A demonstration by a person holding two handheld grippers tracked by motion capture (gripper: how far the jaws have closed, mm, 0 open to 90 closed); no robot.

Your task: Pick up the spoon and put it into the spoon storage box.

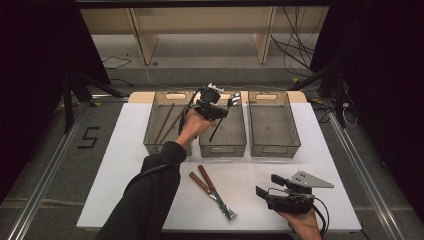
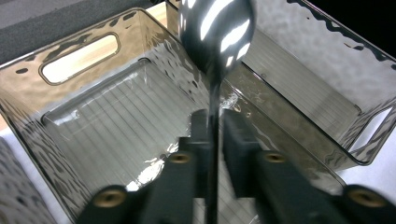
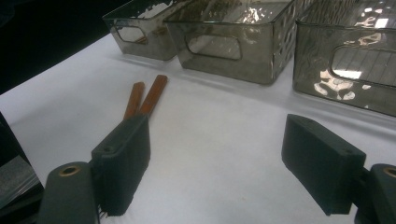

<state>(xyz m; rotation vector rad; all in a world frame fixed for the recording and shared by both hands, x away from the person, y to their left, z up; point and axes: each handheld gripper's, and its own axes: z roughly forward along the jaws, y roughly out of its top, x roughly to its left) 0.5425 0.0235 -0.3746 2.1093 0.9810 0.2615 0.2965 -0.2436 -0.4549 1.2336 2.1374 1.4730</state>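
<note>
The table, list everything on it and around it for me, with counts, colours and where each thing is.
Bins: three, smoky clear, in a row at the table's far side.
Chopsticks: two, brown, in the left bin.
Spoon: one, silver, held over the middle bin.
Forks: two, brown handles, on the table's near middle.
Table: one, white.
Left gripper: black, jaws shut on the spoon.
Right gripper: black, jaws open, near right.

1. Three bins in a row at back of surface (image 1: 125, 165): left bin (image 1: 167, 122), middle bin (image 1: 223, 131), right bin (image 1: 273, 123).
2. Chopsticks (image 1: 167, 122) lie in left bin.
3. Two forks (image 1: 212, 192) lie on surface before the bins.
4. Spoon (image 1: 225, 114) over middle bin.
</note>
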